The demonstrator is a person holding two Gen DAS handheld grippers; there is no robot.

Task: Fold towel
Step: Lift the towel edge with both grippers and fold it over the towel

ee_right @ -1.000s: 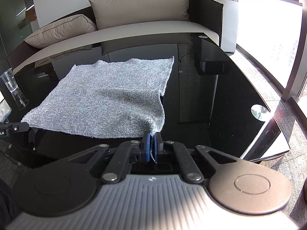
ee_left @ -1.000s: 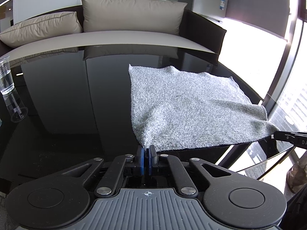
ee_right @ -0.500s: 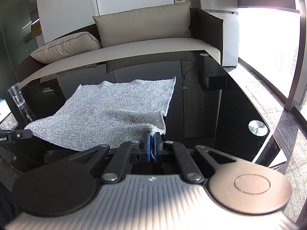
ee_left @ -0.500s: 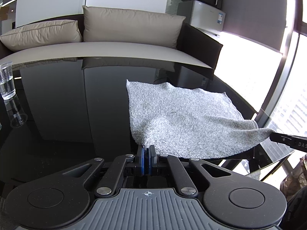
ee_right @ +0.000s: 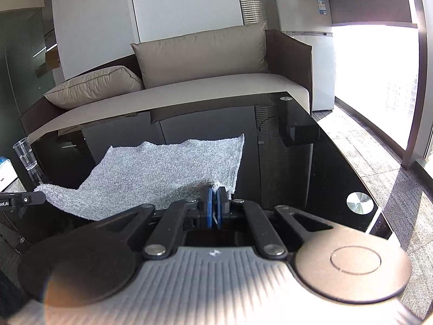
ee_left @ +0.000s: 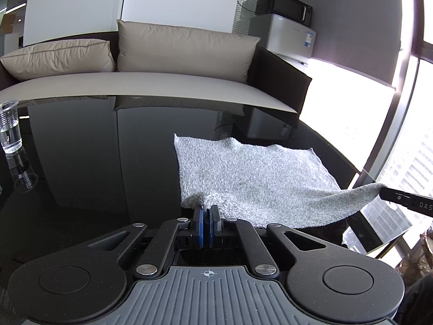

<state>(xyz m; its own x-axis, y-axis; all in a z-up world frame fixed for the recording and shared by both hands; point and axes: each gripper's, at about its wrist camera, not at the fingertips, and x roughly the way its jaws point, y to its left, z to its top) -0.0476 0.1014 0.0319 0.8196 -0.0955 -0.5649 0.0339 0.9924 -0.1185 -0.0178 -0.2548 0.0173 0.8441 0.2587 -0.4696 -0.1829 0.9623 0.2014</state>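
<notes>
**Both grippers hold the towel's near corners above the desk**

The glossy black glass desk [ee_left: 81, 162] carries the grey terry towel [ee_left: 257, 178], which lies toward the desk's right side in the left wrist view. The towel's far edge rests on the glass, well short of the desk's far edge, while its near edge is lifted clear of the surface and sags between the two held corners.

The left gripper [ee_left: 206, 212] has its blue-padded jaws pressed together on the towel's near left corner, the cloth bunched just above the pads. The right gripper [ee_right: 215, 196] is likewise clamped on the near right corner, with a fold of cloth poking up between its jaws. Each gripper's tip appears at the edge of the other's view, at the opposite raised corner.

A clear plastic cup [ee_left: 9, 127] stands near the desk's left edge, well apart from the towel.
</notes>
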